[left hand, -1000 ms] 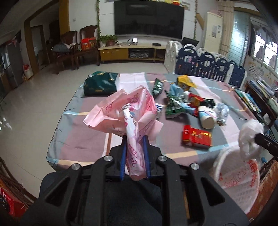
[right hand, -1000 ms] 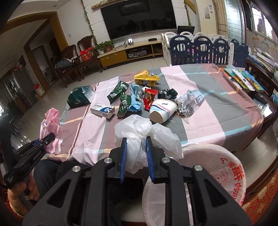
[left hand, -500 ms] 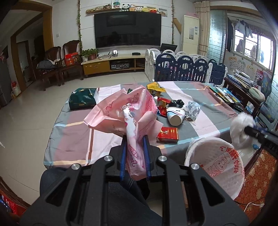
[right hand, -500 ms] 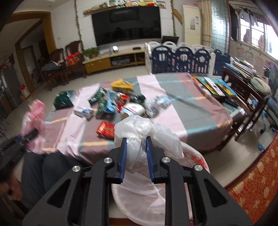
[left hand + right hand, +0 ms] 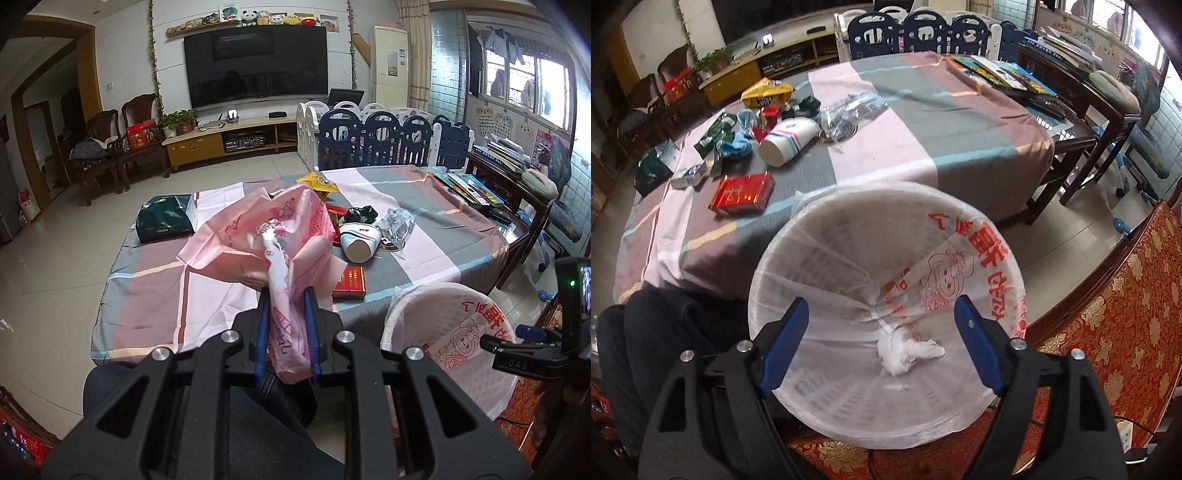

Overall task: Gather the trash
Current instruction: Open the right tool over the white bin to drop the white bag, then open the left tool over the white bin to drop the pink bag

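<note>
Crumpled into a bunch, a pink plastic bag (image 5: 266, 240) with red print is held by the left gripper (image 5: 284, 306). Its jaws are squeezed nearly closed on the bag's twisted neck, and the rest of the bag is puffed out above them, over the near edge of the tabletop (image 5: 147, 295).

The right gripper (image 5: 882, 332) is pointed down over a white bin (image 5: 820, 236) that is lined with a thin white bag with red print. Its jaws have just been opening and are now spread wide, with nothing gripped between them. A small white plastic wad (image 5: 905, 352) is seen lying loose at the bottom of the bin, between the two blue pads but not touched by them.

The bin is placed just beside the tabletop, which is covered with a striped cloth of pink, grey and mauve. More trash is left on the cloth: a flat red box (image 5: 742, 194), a white paper cup (image 5: 786, 140) tipped on its side, a yellow snack bag (image 5: 768, 92), green wrappers (image 5: 714, 134) and a clear crinkled wrapper (image 5: 849, 110). A dark green pouch (image 5: 164, 223) is seen at the far left of the cloth.
</note>
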Available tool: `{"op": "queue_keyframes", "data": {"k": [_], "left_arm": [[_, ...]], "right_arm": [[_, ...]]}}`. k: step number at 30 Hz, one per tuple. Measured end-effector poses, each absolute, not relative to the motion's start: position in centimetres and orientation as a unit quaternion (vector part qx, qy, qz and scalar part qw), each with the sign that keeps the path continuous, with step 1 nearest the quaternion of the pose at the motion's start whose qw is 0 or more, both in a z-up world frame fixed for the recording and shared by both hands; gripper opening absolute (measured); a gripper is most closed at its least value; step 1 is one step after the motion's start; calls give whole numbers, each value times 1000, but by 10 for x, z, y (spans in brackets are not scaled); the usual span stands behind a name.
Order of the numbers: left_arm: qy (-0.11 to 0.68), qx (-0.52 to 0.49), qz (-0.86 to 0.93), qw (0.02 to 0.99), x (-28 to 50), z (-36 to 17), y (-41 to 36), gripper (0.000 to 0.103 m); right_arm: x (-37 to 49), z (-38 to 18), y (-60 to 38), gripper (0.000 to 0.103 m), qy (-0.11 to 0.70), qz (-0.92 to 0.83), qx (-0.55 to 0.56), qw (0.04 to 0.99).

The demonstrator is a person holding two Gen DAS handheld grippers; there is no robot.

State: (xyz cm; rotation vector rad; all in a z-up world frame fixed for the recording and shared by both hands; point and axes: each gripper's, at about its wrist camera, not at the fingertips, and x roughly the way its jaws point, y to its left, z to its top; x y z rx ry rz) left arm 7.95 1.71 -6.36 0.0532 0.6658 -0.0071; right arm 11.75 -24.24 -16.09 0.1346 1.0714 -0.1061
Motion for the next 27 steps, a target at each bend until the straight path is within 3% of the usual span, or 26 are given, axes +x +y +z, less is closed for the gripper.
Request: {"op": "queue_keyframes", "data": {"k": [27], "left_arm": [[347, 43, -50, 936, 85, -77, -5, 19]], "right_arm": [[101, -129, -307, 81, 434, -122, 168, 877]]}}
